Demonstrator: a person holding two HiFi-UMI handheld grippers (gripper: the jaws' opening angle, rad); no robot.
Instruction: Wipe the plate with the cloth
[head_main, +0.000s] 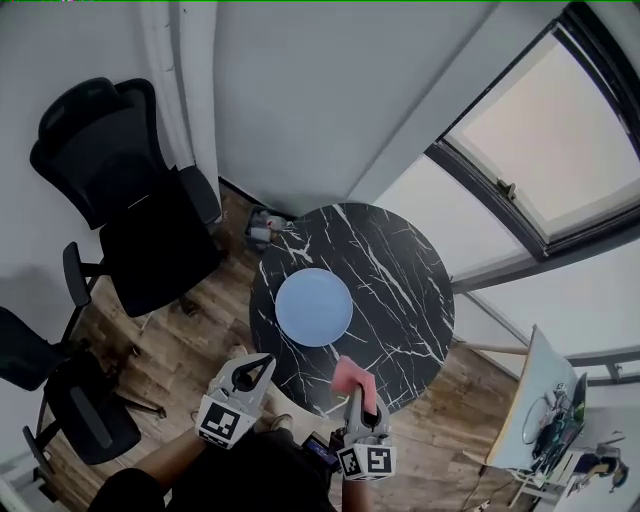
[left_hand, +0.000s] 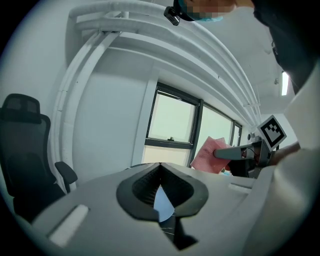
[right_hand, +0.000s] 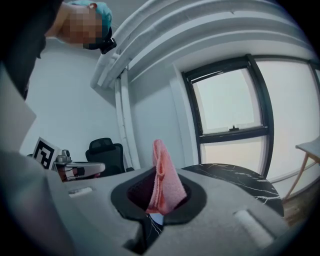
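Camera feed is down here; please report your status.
Left gripper shut, empty. Right gripper shut on pink cloth. Blue plate on black marble table, nothing in the way.

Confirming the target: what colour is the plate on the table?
The plate is plain pale blue; the head view shows it best.
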